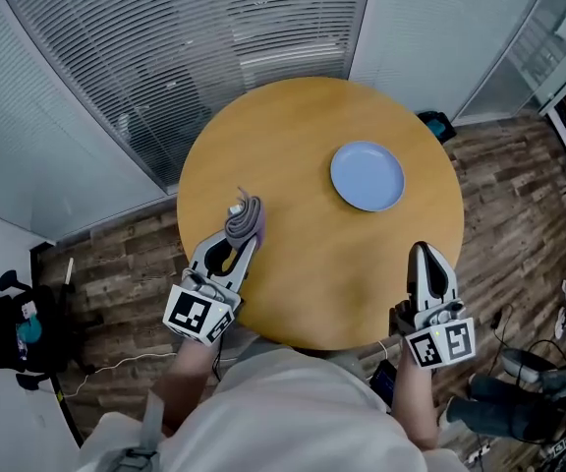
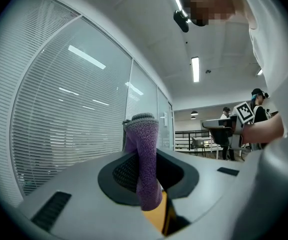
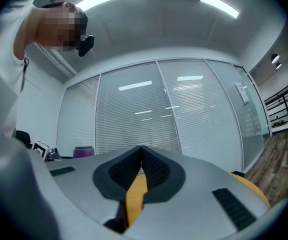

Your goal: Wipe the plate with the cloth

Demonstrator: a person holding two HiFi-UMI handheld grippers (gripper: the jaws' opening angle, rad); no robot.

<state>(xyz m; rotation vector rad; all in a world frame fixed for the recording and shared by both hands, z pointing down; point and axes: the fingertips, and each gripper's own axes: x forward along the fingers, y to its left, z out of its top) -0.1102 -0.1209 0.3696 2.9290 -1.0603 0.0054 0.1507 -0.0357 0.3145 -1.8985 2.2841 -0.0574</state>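
Head view alone takes in the whole round yellow-wood table, with glass walls and slatted blinds beyond its far edge. It is also the only view that shows the pale blue plate. The plate lies flat on the far-right part of the table, with nothing on it and well apart from both grippers.

Over the near-left part of the table, the left gripper has its jaws pinched on the purple-grey cloth. The left gripper view gives the detail of this grip: the knitted cloth is folded between the black ribbed pads and stands up past the tips of the left gripper, with a strip of table showing below. Whether the cloth touches the table cannot be told. That view also catches ceiling lights and people standing at a desk far off.

At the near-right edge of the table, the right gripper points toward the plate. In its own view the right gripper has its jaws pressed together with nothing between them, and only the yellow table shows beneath. A purple bundle, likely the cloth, sits at the far left.

Each marker cube carries a black-and-white square pattern and no words.
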